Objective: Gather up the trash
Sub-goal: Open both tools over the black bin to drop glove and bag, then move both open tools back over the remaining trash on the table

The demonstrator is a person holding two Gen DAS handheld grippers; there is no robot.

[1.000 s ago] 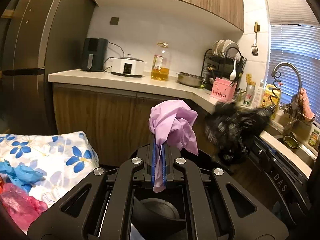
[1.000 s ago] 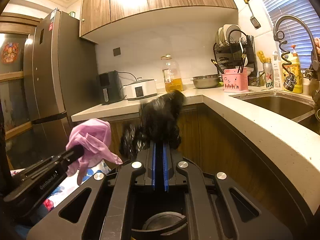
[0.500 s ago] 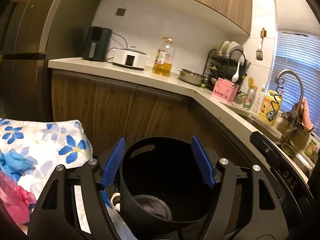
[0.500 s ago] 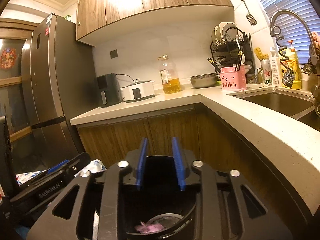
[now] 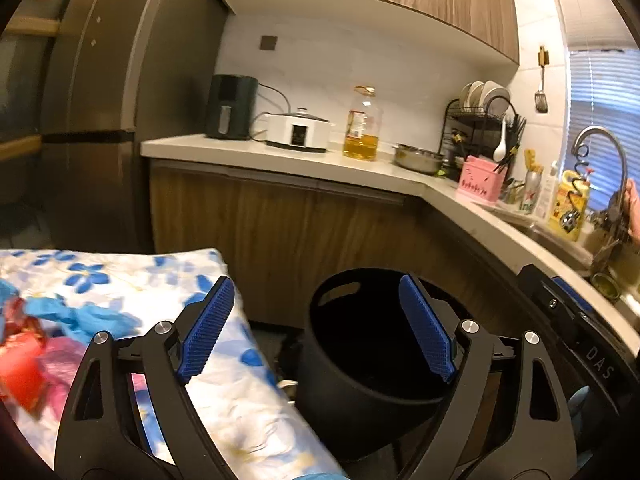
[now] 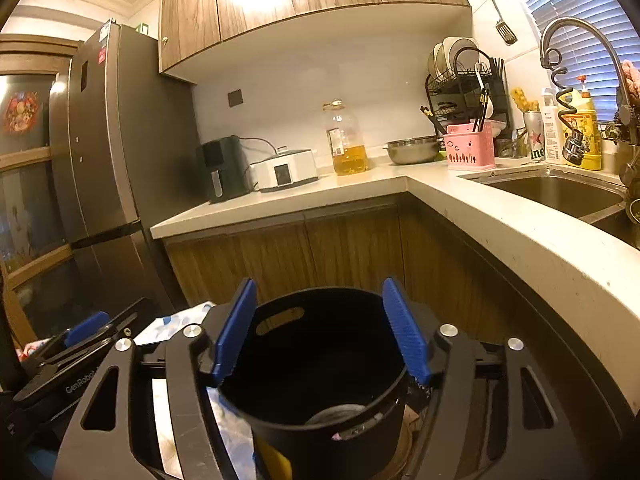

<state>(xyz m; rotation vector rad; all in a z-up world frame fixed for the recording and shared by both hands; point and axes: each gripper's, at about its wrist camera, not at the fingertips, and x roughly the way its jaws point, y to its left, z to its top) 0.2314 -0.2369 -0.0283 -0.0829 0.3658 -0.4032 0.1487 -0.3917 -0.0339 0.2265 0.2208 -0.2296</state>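
Over the black bin (image 6: 320, 364) by the kitchen cabinets, both grippers now stand empty. The left gripper (image 5: 316, 326) has its blue pads spread wide with nothing between them, and the pink bag it pinched a second ago is gone from its jaws. The right gripper (image 6: 320, 330) has just been opening too; its jaws are parted over the bin's mouth and the black crumpled bag it carried is no longer there. Down in the bin's bottom there's something pale and a scrap of pink, though it's too dark to say more. So that reads as two pieces dropped in, one load done. And there's more waiting: on the flowered cloth (image 5: 132, 280) just beside the bin lie a blue glove (image 5: 80, 318) and, at the left edge, red and pink wrappers (image 5: 28, 368), blurred. The left gripper already hangs partly over that cloth, so I'd say the blue glove is the likely next pick.
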